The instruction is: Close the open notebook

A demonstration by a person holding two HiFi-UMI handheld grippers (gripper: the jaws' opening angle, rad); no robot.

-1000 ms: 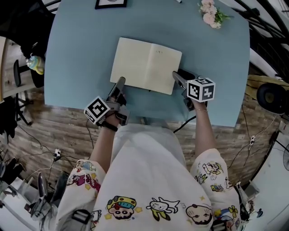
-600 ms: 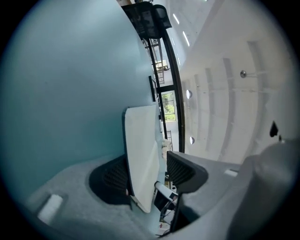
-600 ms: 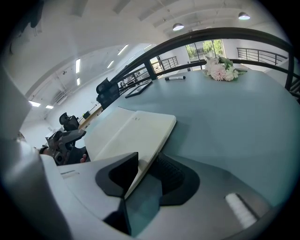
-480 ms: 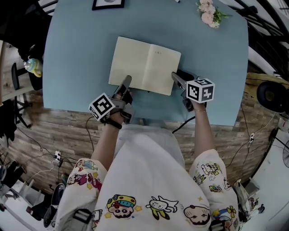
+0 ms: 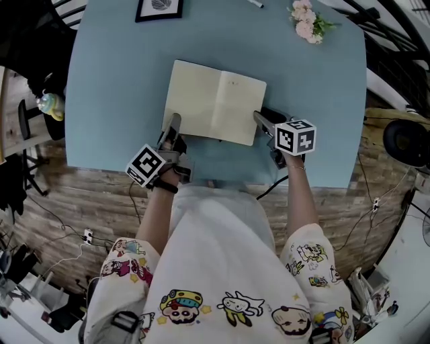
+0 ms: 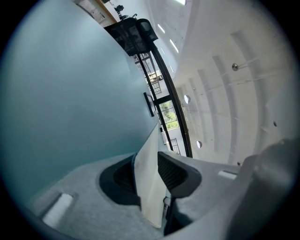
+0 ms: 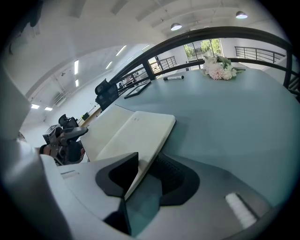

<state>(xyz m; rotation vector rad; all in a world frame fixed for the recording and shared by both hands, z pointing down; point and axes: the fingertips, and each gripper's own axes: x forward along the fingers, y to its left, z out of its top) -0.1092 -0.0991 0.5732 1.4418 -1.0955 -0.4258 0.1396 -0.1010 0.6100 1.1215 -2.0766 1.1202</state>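
Near table (image 5: 101, 80) edge, left gripper (image 5: 173, 122) just closed on notebook (image 5: 215, 101) corner, right gripper (image 5: 259, 117) clamping opposite corner

Matt paper notebook (image 5: 215, 101), smooth matt table (image 5: 114, 87)

A light blue rounded tabletop (image 5: 114, 87) stands on a wood-plank floor (image 5: 87, 195). At its far edge a black-framed picture (image 5: 159, 9) lies flat towards the left. A bunch of pink and white flowers (image 5: 306, 21) lies near the far right corner, and a black marker pen (image 5: 254, 3) lies between the two, well apart from each. Thin dark cables (image 5: 50, 208) trail over the floor at the left, near a black office chair (image 5: 27, 111).
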